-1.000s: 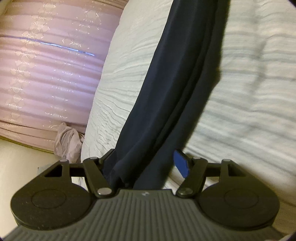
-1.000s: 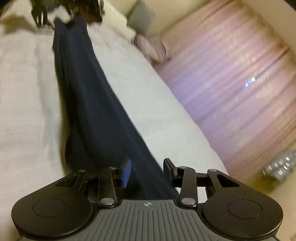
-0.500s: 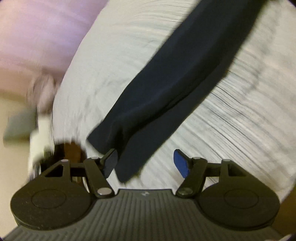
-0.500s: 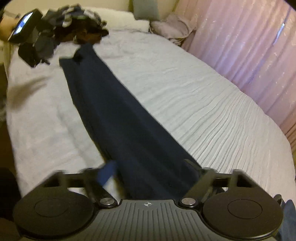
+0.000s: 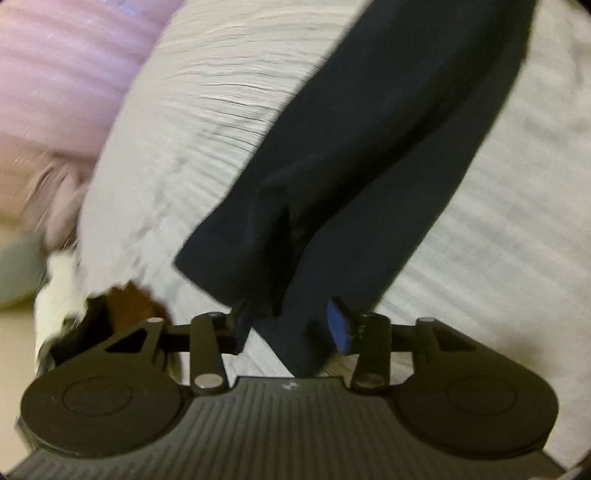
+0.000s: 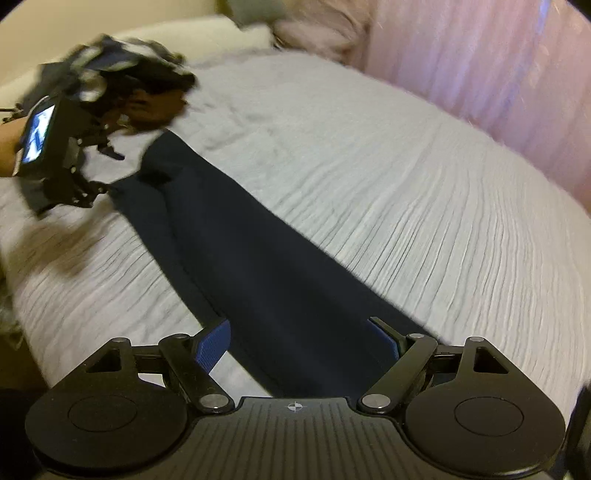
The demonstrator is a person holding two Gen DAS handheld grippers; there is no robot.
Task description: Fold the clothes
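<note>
Garment: a long, dark navy garment [image 6: 258, 266] lies stretched flat along the bed [image 6: 424, 206], running from the near edge under the right camera to the far left end by the other tool; in the left view the same garment [image 5: 388, 140] runs away to the far right.
Left hand-held gripper [image 5: 291, 328]: jaws apart, blue pads on either side of the cloth's end, nothing pinched; a second ago the cloth hung taut from it.
Right hand-held gripper [image 6: 299, 339]: jaws spread wide over the near end of the garment, holding nothing; a second ago they were much closer together.
Change: the garment was lifted and hanging between both tools a second ago; now it rests on the bedspread, released at both ends.
Left tool seen from the right view: the left hand-held gripper [image 6: 92, 147] hovers at the far left end, blurred.
Surroundings: pink curtain [image 6: 498, 62] on the right, pale pillow [image 6: 207, 33] at the far end.
</note>
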